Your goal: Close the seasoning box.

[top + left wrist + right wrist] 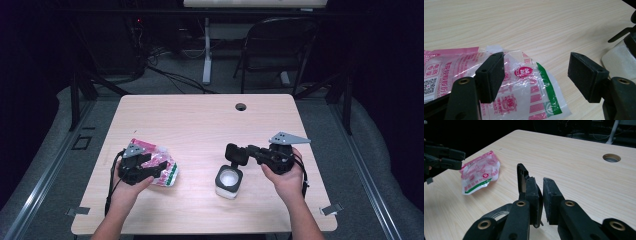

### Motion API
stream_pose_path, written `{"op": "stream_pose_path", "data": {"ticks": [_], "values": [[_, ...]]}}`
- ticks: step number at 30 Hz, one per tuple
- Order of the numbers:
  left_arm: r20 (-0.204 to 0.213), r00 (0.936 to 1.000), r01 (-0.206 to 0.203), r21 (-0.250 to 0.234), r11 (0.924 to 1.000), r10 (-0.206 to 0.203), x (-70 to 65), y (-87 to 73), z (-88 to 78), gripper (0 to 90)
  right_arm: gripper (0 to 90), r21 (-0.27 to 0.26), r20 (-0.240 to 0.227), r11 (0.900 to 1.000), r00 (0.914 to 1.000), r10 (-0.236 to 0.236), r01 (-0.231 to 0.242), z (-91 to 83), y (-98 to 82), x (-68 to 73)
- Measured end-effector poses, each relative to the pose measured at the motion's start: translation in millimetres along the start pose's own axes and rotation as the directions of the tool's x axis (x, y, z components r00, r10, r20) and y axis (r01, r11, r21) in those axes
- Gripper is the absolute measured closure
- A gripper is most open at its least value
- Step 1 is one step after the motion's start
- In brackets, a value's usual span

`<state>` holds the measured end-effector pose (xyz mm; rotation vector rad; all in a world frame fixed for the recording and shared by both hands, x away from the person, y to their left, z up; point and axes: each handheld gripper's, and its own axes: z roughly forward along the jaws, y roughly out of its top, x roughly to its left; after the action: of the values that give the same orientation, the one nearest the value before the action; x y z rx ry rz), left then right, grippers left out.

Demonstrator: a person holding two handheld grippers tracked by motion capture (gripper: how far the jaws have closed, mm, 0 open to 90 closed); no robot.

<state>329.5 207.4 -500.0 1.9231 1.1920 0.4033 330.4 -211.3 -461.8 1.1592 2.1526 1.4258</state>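
- Right gripper [239, 155] sits near the right-middle of the table [200, 120], pointing left across it, with the person's right hand [285, 177] wrapped round the body.
- Its 2 jaws are nearly pressed together, and in the right gripper view a black hinged lid [524, 178] stands up edge-on just in front of the left pad. It looks pinched, but I can't tell for sure that both pads are biting on it.
- That lid belongs to a small white container with a dark rim [229, 181], which stands on the table right below the jaw tips. From above, the lid is flipped up at the container's far edge.
- Left gripper [150, 172] is over on the left side, well apart from the container, held by the left hand [127, 187].
- Its jaws are spread wide, nothing clamped. 1 pad hangs over a pink, white and green plastic packet [524, 82] lying flat on the table, the other is over bare wood.
- The packet is crinkly, with printed labels and a QR code.
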Motion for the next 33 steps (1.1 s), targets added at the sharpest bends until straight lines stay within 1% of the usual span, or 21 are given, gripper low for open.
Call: {"op": "stream_pose_path", "data": {"ticks": [4, 8, 11, 13, 18, 24, 28, 33], "values": [[0.004, 1.0000, 0.004, -0.003, 1.0000, -0.004, -0.8, 0.7, 1.2, 29.2, 83.6, 0.008, 0.032, 0.999, 0.9984, -0.046, 0.046, -1.3, 0.8, 5.2], [0.010, 0.9999, -0.004, 0.006, 1.0000, 0.004, -1.7, 1.4, 2.9, 29.3, 83.5, 0.012, 0.040, 0.998, 0.9975, -0.058, 0.058, -2.7, 0.7, 8.3], [0.011, 0.9999, 0.001, 0.004, 1.0000, -0.001, -2.1, 2.0, 3.8, 29.3, 83.3, 0.005, 0.021, 0.999, 0.9990, -0.040, 0.040, -3.6, 0.1, 8.9], [0.012, 0.9999, -0.006, 0.005, 1.0000, 0.005, -1.8, 2.8, 4.2, 29.3, 83.2, -0.009, 0.016, 0.999, 0.9993, -0.034, 0.035, -3.4, -0.9, 9.8], [0.018, 0.9998, -0.012, 0.011, 0.9999, 0.012, -4.0, 3.7, 7.7, 29.3, 82.6, -0.006, 0.001, 0.999, 0.9989, -0.046, 0.046, -4.7, -1.4, 13.1], [0.025, 0.9996, -0.013, 0.004, 0.9999, 0.013, -5.4, 7.0, 9.5, 29.3, 80.6, -0.007, -0.029, 0.998, 0.9975, -0.064, 0.064, -4.5, -2.6, 19.7], [0.032, 0.9993, -0.019, 0.009, 0.9998, 0.018, -7.2, 8.7, 12.0, 29.4, 78.7, 0.001, -0.034, 0.998, 0.9972, -0.066, 0.066, -4.6, -4.7, 21.9], [0.041, 0.9990, -0.020, -0.002, 0.9998, 0.020, -8.0, 12.4, 14.4, 29.4, 75.5, 0.008, -0.038, 0.998, 0.9973, -0.063, 0.063, -3.2, -7.3, 23.6]]}}
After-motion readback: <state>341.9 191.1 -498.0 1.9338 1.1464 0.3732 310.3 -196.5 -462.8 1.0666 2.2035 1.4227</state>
